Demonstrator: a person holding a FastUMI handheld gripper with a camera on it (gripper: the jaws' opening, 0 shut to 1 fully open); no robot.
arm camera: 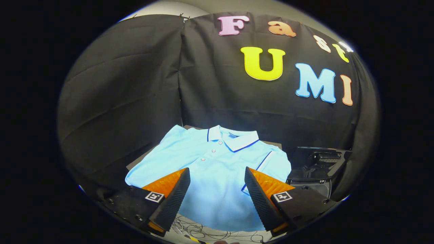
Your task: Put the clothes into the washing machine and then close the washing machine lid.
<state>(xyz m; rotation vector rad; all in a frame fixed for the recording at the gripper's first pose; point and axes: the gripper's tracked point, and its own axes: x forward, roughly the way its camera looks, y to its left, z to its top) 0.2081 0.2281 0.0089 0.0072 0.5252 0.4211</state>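
Your gripper (217, 189) hangs wide open over the blue shirt (212, 169), which lies spread flat so a fold is easy to pinch; the washing machine (317, 162) waits just right, lid raised

Light fell from above onto the pale blue polo shirt (217, 169), nearly washing it out between my spread orange-and-black gripper (217, 189). The black cloth wall (118, 101) stayed dim, and its edges bowed.
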